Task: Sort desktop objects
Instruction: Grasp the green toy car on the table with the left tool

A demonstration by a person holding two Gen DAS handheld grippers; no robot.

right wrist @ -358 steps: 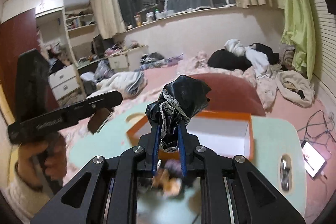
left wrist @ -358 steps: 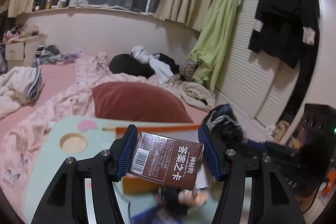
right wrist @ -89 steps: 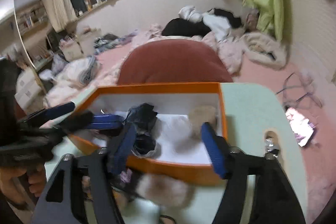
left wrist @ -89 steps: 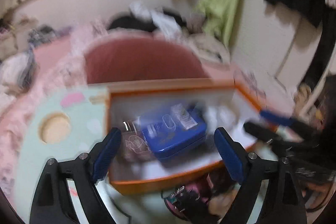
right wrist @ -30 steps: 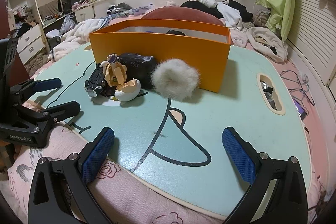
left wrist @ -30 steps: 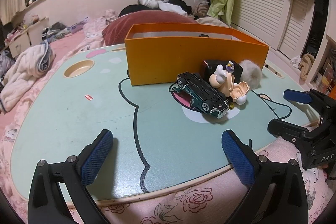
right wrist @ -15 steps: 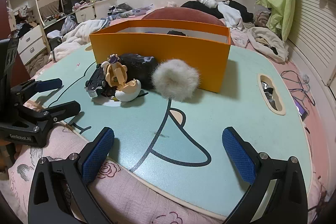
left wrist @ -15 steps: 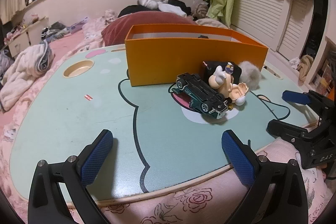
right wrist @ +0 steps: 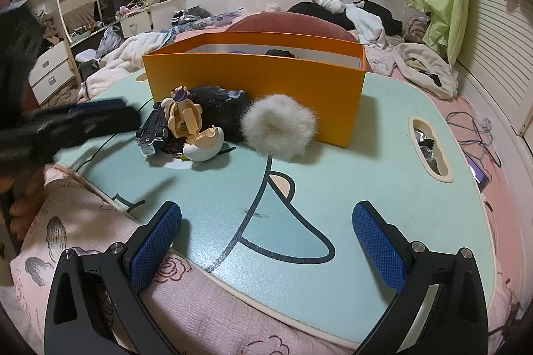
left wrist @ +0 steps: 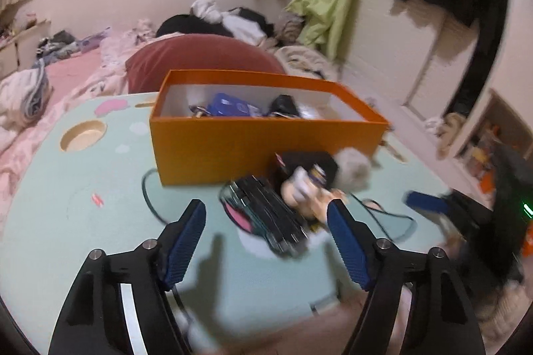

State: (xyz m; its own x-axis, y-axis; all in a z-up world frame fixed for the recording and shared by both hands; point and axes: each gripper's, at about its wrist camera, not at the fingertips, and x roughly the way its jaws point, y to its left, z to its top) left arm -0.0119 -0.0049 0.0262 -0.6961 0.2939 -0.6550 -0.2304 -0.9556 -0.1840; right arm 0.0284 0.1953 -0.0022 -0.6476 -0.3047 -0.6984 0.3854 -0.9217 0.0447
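Observation:
An orange box (left wrist: 266, 145) stands on the mint green table (left wrist: 83, 208) and holds a blue case (left wrist: 228, 104) and a dark bundle (left wrist: 283, 104). In front of it lie an upside-down toy car (left wrist: 266, 218), a cream duck figure (left wrist: 306, 188), a black pouch (right wrist: 220, 108) and a grey fur pom-pom (right wrist: 278, 130). My left gripper (left wrist: 266, 241) is open and hovers just above the toy car. My right gripper (right wrist: 266, 241) is open and empty over the table's near edge. The left gripper (right wrist: 83, 122) appears blurred in the right wrist view, beside the car (right wrist: 153, 128).
A red cushion (left wrist: 200, 58) lies behind the box on the pink bed. The table has a round cup hole (left wrist: 83, 135) at the left and a slot (right wrist: 429, 148) at the right. A floral pink blanket (right wrist: 200, 315) lies under the near edge.
My left gripper has risen and moved forward over the toy car, with its jaws a little narrower. The right gripper has barely moved.

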